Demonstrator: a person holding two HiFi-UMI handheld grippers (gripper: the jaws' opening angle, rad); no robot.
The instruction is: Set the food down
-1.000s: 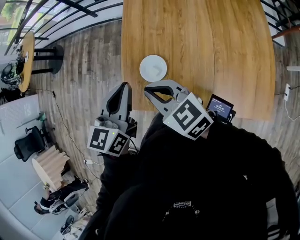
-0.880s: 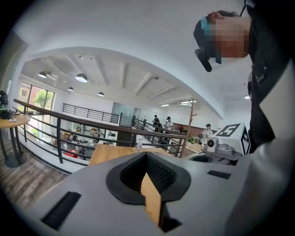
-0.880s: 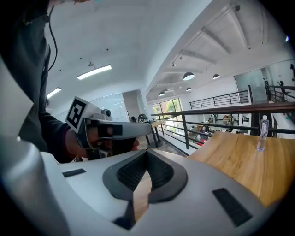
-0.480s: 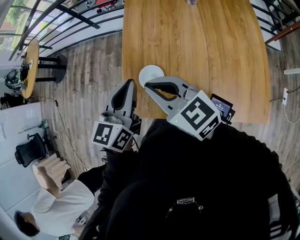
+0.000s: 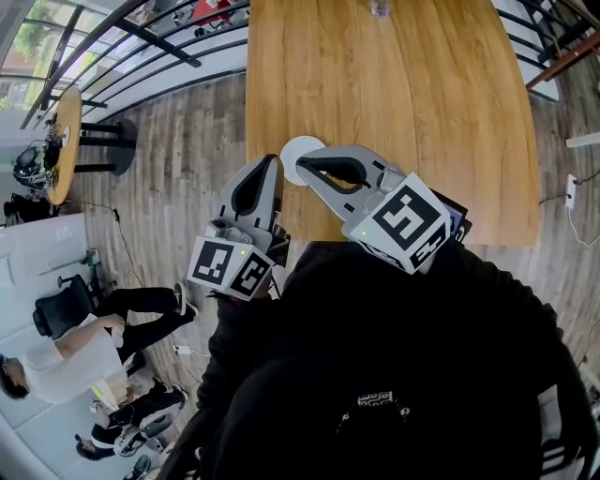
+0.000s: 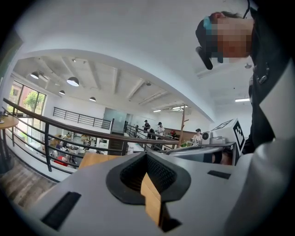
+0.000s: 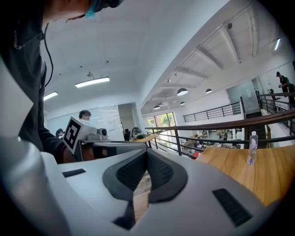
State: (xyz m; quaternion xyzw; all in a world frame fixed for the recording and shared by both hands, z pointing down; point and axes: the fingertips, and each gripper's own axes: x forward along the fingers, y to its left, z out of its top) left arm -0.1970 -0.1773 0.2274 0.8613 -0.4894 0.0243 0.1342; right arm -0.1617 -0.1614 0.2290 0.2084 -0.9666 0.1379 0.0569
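A white plate [image 5: 296, 148] sits empty near the front left corner of the wooden table [image 5: 394, 94]. No food shows in any view. My right gripper [image 5: 299, 167] is shut with nothing in it, and its tip overlaps the plate's near edge in the head view. My left gripper [image 5: 270, 161] hangs just left of the plate, over the table's edge, also shut and empty. In the left gripper view the jaws [image 6: 146, 155] meet with no gap. In the right gripper view the jaws [image 7: 147, 152] are pressed together too.
A clear bottle [image 5: 379, 7] stands at the table's far edge, seen also in the right gripper view [image 7: 251, 147]. A small screen device [image 5: 457, 217] lies at the near edge behind the right gripper. Railings [image 5: 141, 56] and a lower floor with people lie to the left.
Both grippers have moved forward towards the table; the right gripper's tip now covers the plate's near edge. People on the floor below have shifted.
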